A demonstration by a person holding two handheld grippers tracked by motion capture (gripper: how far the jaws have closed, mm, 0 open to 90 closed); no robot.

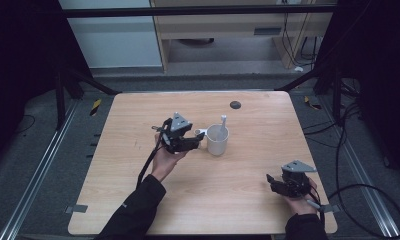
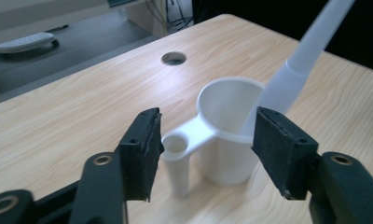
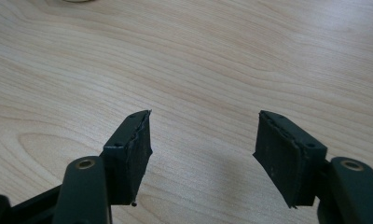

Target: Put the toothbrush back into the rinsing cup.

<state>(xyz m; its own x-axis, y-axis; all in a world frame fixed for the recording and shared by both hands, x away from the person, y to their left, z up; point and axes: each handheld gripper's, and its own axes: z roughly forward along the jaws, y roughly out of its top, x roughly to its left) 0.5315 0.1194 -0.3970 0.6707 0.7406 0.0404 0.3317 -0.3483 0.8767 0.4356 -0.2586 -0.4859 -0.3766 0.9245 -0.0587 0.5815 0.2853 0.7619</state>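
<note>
left gripper view: left claw (image 2: 205,149) wide, white cup (image 2: 229,135) between jaws; right claw (image 3: 205,156) wide.

The left gripper (image 1: 200,135) is held near the table's middle, its jaws spread wide and pointing right; the left hand (image 1: 166,157) grips it from below, with the dark-sleeved forearm (image 1: 135,210) reaching in from the near edge. The right gripper (image 1: 269,181) (also with jaws apart) sits low at the near right, pointing left, in the right hand (image 1: 300,200).
</note>
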